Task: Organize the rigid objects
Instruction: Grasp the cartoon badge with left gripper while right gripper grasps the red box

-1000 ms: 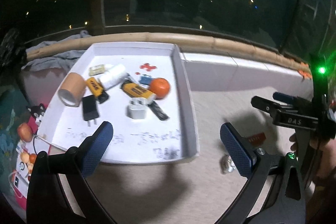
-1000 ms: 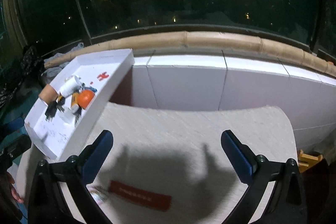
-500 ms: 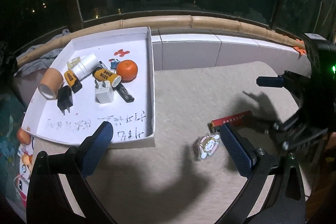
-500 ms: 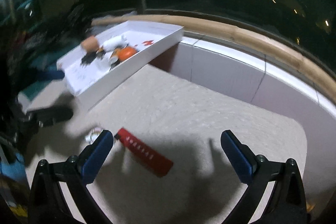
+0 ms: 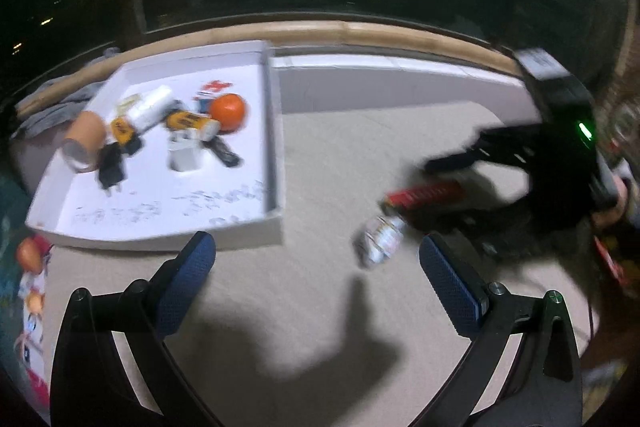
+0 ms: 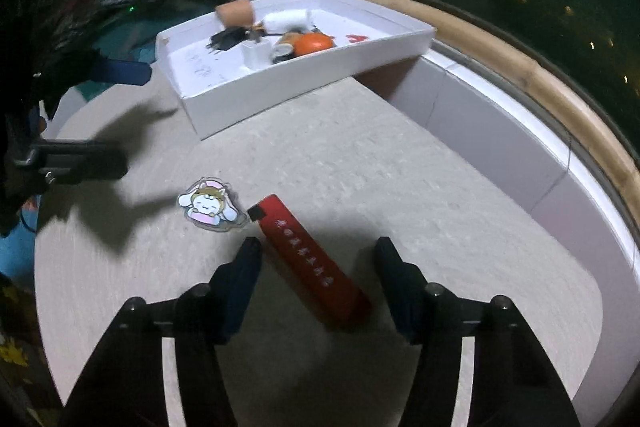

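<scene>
Red flat bar (image 6: 310, 261), white lettering, flat on mat, lying diagonally. Clear cartoon-rabbit charm (image 6: 212, 205), flat, just beside bar's upper end. White tray (image 6: 304, 75) holding orange (image 6: 313, 43), white plug (image 6: 256, 54), black adapter (image 5: 110, 169), cardboard tube (image 5: 84, 141).

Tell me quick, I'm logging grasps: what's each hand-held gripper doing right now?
Left hand-held gripper: open, holding nothing.
Right hand-held gripper: closing around the red bar, pads not yet pressing it.

Two downward-tilted wrist fisheyes, both over white tray (image 5: 276, 155) and mat (image 6: 360, 155).
</scene>
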